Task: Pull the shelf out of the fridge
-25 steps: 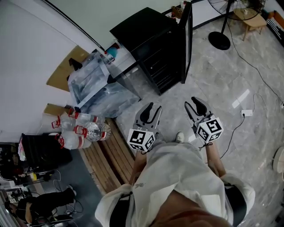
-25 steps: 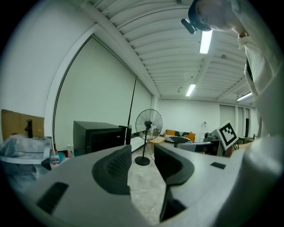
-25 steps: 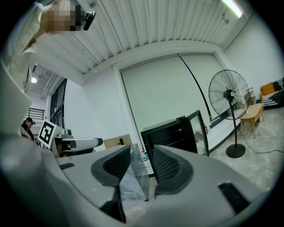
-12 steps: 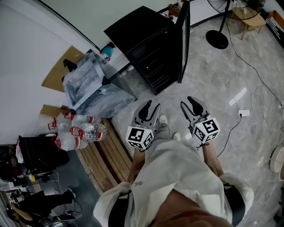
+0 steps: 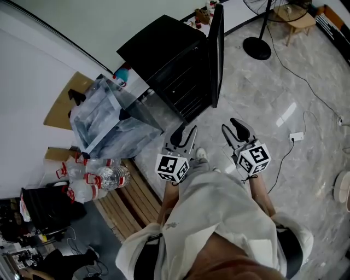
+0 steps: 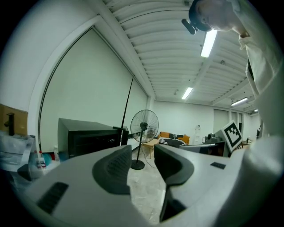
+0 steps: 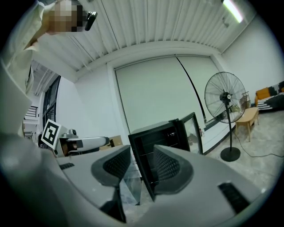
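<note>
The black fridge [image 5: 161, 54] stands on the floor against the wall, its door [image 5: 217, 52] swung wide open. Its shelves [image 5: 185, 90] show as faint lines in the dark inside. Both grippers are held level in front of it and short of the opening. The left gripper [image 5: 184, 133] and right gripper [image 5: 235, 127] are both open, with nothing between the jaws. The right gripper [image 7: 142, 166] looks into the fridge [image 7: 157, 142], where the shelves [image 7: 148, 144] lie behind its jaws. The left gripper [image 6: 142, 164] has the fridge [image 6: 88, 137] off to its left.
A clear plastic box [image 5: 109, 117] stands left of the fridge, with water bottles [image 5: 93, 175] and a wooden pallet [image 5: 131, 199] nearer me. A standing fan [image 5: 257, 48], a stool [image 5: 292, 16] and a power strip on a cable [image 5: 296, 136] are to the right.
Both grippers have moved forward toward the fridge, which now lies closer to them in the head view. The jaws stand as before.
</note>
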